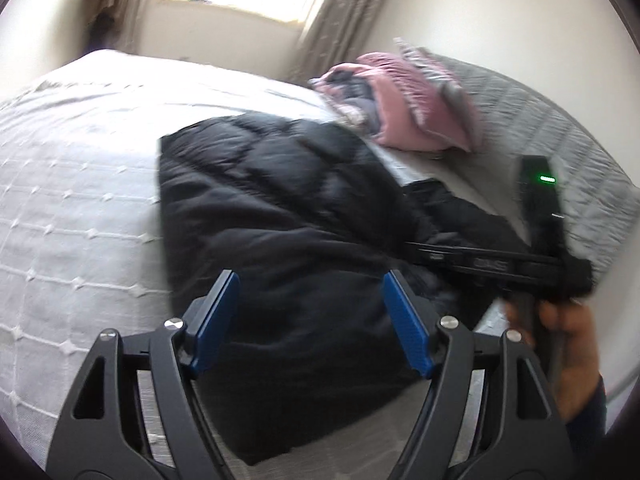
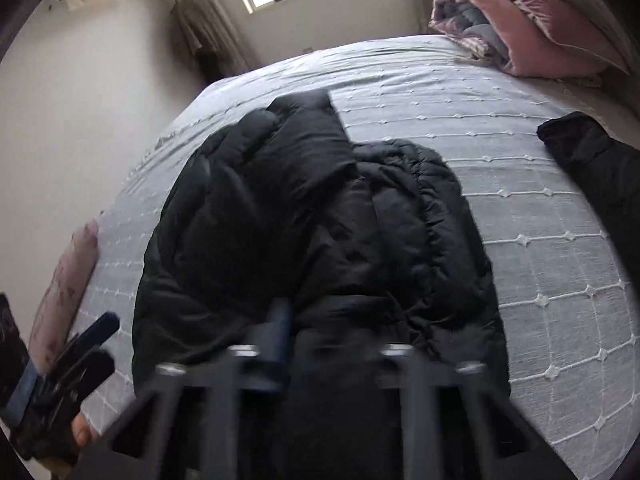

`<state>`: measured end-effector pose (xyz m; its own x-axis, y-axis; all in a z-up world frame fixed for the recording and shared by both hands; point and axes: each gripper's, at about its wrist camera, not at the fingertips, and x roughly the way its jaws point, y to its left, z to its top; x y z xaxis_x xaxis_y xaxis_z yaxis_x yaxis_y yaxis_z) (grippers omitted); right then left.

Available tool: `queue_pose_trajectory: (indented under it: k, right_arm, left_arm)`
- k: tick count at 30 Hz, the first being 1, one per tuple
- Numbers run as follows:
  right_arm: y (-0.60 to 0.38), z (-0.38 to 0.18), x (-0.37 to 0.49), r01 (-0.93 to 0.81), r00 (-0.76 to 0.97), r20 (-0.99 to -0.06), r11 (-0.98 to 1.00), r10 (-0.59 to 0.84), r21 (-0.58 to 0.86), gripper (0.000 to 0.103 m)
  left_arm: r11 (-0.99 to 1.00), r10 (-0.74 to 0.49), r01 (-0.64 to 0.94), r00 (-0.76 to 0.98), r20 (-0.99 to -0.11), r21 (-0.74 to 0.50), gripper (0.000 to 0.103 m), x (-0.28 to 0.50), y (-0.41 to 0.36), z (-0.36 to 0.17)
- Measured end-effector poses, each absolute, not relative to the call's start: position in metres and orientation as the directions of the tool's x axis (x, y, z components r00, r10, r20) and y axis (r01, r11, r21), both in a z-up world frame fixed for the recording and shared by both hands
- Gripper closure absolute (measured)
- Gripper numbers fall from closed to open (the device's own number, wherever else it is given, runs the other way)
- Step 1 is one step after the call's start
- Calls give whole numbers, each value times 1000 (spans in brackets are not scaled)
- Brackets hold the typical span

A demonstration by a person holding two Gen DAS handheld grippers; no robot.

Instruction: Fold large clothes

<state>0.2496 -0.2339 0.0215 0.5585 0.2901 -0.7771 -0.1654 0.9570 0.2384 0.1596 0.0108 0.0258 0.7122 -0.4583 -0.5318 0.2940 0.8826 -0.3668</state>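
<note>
- Jacket [image 2: 304, 216], black and puffy, lies partly folded in the middle of your white bedspread [image 2: 540, 240].
- Your left gripper [image 1: 310, 320] hangs just over the jacket's near part, blue pads [image 1: 216, 320] wide apart with nothing between them.
- Your right gripper [image 2: 320, 344] is blurred; its jaws look nearly closed at the jacket's near edge, but you cannot tell whether fabric is pinched.
- Pink pillows [image 2: 528, 28] sit at the far corner.

Showing: 1 black quilted puffer jacket [image 2: 304, 216] | 1 white tufted bedspread [image 2: 540, 248] | 1 pink velvet cushion [image 2: 532, 28] | 2 blue-padded grippers [image 1: 310, 320]
</note>
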Motion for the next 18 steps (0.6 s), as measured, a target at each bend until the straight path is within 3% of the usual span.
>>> queue_pose_trajectory:
  k: [2,6,13,18]
  right_arm:
    - [-235,39,237,-193,617,-730,955,296,224,93]
    - [-253,73,208,-192,695,-635,938,337,288,94]
    - [-317,41,208,21,671,-687,918,280,395,94]
    - [-359,1,219,119,604,-700,826,380,551,93]
  left_arm:
    - [888,-432,236,720,-543,-394,28,163,23,24]
    - [884,-417,156,689,-593,-440,28,177,32,12]
    - [890,-422,151,630,-652,-431,28,187,16,-8]
    - [900,-409,159,628,-663,-405,27,183,6,-10]
